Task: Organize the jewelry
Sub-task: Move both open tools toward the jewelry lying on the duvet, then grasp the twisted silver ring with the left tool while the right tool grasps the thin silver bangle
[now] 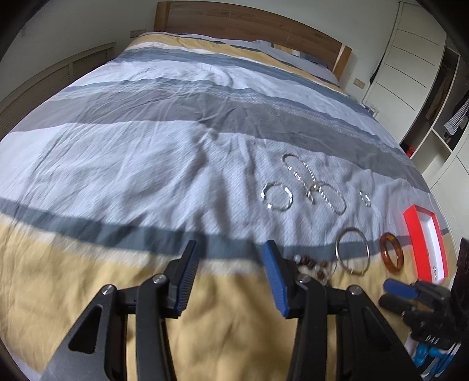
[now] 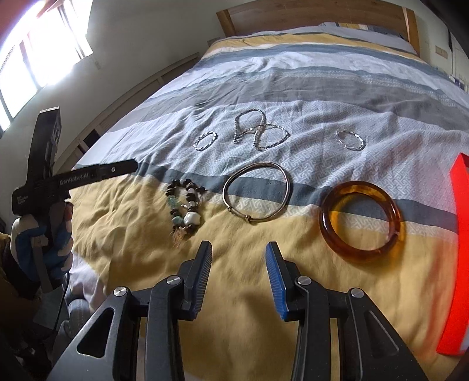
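Observation:
Jewelry lies on a striped bedspread. An amber bangle [image 2: 363,219] sits right of a thin metal bangle [image 2: 255,192]; a beaded bracelet [image 2: 184,208] lies to their left. Behind them are a small silver bracelet [image 2: 205,140], a tangled silver chain [image 2: 259,132] and another silver bracelet [image 2: 350,140]. A red box with white lining [image 1: 427,247] lies at the right. My right gripper [image 2: 238,252] is open and empty, just short of the metal bangle. My left gripper [image 1: 231,249] is open and empty, left of the beaded bracelet [image 1: 310,265]. The amber bangle [image 1: 392,253] also shows there.
The bed has a wooden headboard [image 1: 249,22] at the far end. A white wardrobe [image 1: 410,58] stands right of the bed. A bright window [image 2: 38,49] is on the left wall. The red box's edge [image 2: 457,249] sits close at my right.

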### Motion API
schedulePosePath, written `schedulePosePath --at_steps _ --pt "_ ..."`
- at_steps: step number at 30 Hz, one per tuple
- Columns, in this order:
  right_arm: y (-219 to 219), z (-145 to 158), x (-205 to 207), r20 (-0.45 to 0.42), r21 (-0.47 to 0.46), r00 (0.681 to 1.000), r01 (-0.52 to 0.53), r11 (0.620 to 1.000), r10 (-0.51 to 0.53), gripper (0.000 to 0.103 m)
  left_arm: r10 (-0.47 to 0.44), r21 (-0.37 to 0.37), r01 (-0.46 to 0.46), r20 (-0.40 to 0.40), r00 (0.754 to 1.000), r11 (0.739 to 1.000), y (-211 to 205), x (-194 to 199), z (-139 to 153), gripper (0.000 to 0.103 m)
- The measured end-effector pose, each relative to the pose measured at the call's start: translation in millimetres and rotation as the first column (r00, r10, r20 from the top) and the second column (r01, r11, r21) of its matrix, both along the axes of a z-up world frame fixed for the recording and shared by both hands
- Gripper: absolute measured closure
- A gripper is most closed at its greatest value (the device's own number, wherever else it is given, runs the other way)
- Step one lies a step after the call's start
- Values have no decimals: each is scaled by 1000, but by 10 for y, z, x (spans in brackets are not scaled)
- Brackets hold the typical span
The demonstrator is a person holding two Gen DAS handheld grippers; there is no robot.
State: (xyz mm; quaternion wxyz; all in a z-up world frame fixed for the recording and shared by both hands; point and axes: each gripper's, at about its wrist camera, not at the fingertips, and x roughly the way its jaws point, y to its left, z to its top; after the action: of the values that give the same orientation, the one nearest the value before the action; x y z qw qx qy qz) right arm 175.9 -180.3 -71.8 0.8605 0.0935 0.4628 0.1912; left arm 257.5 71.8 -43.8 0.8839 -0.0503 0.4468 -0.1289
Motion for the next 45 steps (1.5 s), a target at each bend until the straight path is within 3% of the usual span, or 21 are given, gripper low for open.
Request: schedulePosePath --at_steps 8,15,17,21,30,39,41,43,45 --pt "7 -152 186 -13 20 1000 17 1000 -16 65 -64 -27 64 -16 998 998 -306 458 -108 60" --pt "-13 -218 270 -10 44 1000 23 999 -23 65 -78 13 79 -44 996 997 -486 674 -303 61" --pt "-27 -233 289 -9 52 1000 27 998 -26 65 -78 14 79 -47 996 997 -502 707 -341 63" --pt "-49 -239 315 -6 75 999 33 997 -32 65 -72 47 74 -60 996 996 -522 778 -424 77" --pt "-61 -244 447 -4 103 999 40 994 -40 65 -75 106 79 -43 996 991 -574 817 -506 91" --pt "-52 -271 659 -37 136 996 85 987 -80 67 -66 94 69 -37 997 993 -546 796 -534 92" --pt "-28 -276 695 -44 123 995 95 988 -90 70 -67 94 70 -32 997 993 -543 785 -544 92" --pt "0 -297 743 -55 86 993 111 990 -106 86 -71 98 73 -29 997 993 -545 785 -557 93" --pt "12 -332 801 -73 56 989 133 990 -129 93 -71 100 74 -28 997 992 -558 778 -564 93"
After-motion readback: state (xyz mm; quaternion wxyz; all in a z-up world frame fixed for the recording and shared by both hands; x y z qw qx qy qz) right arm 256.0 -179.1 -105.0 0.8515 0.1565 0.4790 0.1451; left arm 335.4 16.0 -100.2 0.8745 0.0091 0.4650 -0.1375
